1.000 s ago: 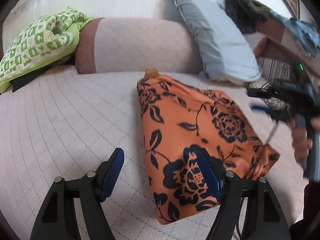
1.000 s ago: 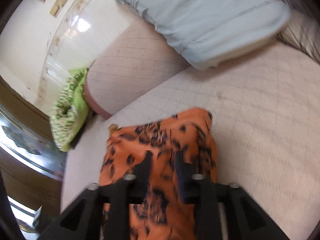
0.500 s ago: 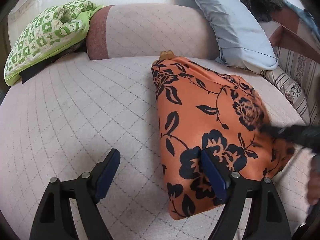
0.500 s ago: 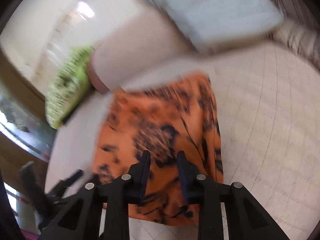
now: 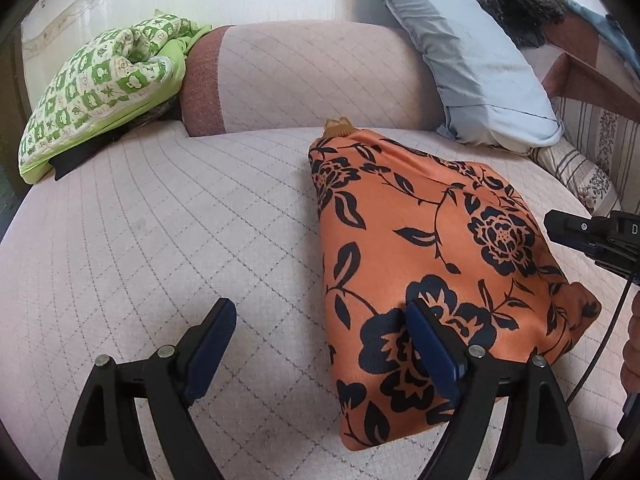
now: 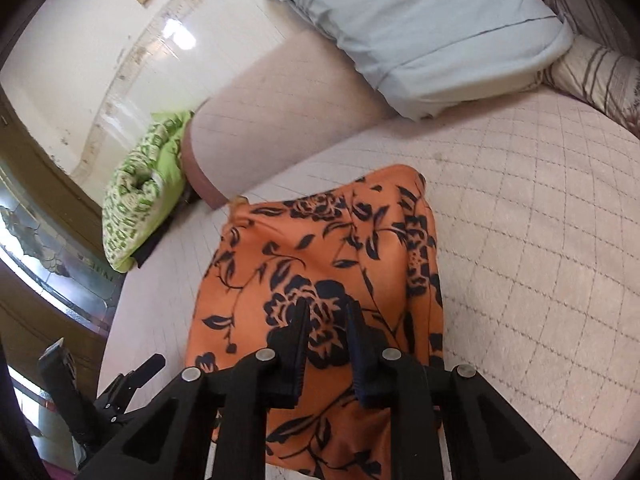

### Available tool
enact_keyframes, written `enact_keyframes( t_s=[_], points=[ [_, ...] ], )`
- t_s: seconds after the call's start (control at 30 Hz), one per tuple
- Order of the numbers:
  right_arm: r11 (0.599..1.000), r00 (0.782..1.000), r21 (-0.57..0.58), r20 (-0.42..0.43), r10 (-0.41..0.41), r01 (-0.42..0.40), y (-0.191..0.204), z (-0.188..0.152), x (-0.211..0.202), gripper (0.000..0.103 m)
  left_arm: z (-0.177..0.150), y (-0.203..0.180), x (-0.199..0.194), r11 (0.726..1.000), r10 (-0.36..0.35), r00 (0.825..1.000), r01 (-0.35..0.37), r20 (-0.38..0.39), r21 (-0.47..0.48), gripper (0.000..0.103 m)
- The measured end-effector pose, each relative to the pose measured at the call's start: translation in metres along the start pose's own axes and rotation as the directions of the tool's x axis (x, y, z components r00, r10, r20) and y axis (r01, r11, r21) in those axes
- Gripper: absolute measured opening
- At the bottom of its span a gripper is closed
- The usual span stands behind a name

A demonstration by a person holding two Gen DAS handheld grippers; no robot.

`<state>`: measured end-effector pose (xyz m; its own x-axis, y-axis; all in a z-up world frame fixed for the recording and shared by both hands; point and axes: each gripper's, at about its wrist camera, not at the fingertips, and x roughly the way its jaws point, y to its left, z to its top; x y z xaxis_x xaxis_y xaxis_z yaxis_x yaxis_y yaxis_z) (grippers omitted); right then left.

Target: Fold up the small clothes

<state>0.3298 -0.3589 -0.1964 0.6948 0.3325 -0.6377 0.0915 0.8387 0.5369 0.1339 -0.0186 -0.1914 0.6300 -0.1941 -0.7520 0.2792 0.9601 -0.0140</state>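
Observation:
A folded orange garment with black flowers (image 5: pixel 420 240) lies flat on the quilted pink bed (image 5: pixel 160 240). My left gripper (image 5: pixel 318 308) is open wide at the garment's near left edge: one finger over the fabric, the other over bare quilt. In the right wrist view, my right gripper (image 6: pixel 327 305) hovers over the middle of the garment (image 6: pixel 320 240). Its jaws are closing to a narrow gap, with nothing pinched between them. The right gripper's body (image 5: pixel 592 236) shows at the right edge of the left wrist view, with a hand (image 5: pixel 632 344) below it.
A pink bolster (image 5: pixel 304 80) runs along the back of the bed. A green patterned cushion (image 5: pixel 100 92) lies at the back left and a grey-blue pillow (image 5: pixel 472 60) at the back right. A striped pillow (image 5: pixel 580 168) sits beyond the garment's right side.
The right gripper's jaws narrowed from a wide gap to a small one as it moved over the garment. The left gripper opened a little wider and tilted slightly.

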Motion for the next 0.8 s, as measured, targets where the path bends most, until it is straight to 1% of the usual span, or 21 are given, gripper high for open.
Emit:
enact_keyframes(
  t_s=[0.17, 0.6, 0.63, 0.7, 0.73, 0.77, 0.8],
  points=[
    [1.0, 1.0, -0.021, 0.008, -0.022, 0.022, 0.004, 0.002, 0.002, 0.022, 0.001, 0.0, 0.002, 1.0, 0.007, 1.0, -0.007, 0.002, -0.006, 0.087],
    [0.999, 1.0, -0.046, -0.015, -0.019, 0.019, 0.012, -0.003, 0.009, 0.022, 0.003, -0.001, 0.003, 1.0, 0.006, 1.0, -0.006, 0.0, 0.003, 0.087],
    [0.999, 0.999, -0.049, -0.026, -0.022, 0.021, 0.012, -0.004, 0.011, 0.022, 0.002, -0.001, 0.004, 1.0, 0.005, 1.0, -0.005, -0.002, 0.004, 0.087],
    [0.997, 0.995, -0.058, -0.079, -0.061, 0.057, 0.013, -0.007, 0.022, 0.021, 0.002, -0.001, 0.006, 1.0, 0.004, 1.0, -0.004, -0.006, 0.008, 0.087],
    [0.993, 0.986, -0.065, -0.13, -0.102, 0.094, 0.011, -0.01, 0.032, 0.021, 0.002, -0.002, 0.007, 1.0, 0.004, 1.0, -0.004, -0.01, 0.012, 0.087],
    [0.992, 0.98, -0.065, -0.163, -0.115, 0.106, 0.009, -0.013, 0.04, 0.021, 0.002, -0.003, 0.008, 1.0, 0.005, 1.0, -0.005, -0.011, 0.015, 0.087],
    [0.992, 0.981, -0.063, -0.159, -0.114, 0.105, 0.008, -0.013, 0.041, 0.021, 0.002, -0.003, 0.008, 1.0, 0.004, 1.0, -0.004, -0.01, 0.018, 0.087]
  ],
)
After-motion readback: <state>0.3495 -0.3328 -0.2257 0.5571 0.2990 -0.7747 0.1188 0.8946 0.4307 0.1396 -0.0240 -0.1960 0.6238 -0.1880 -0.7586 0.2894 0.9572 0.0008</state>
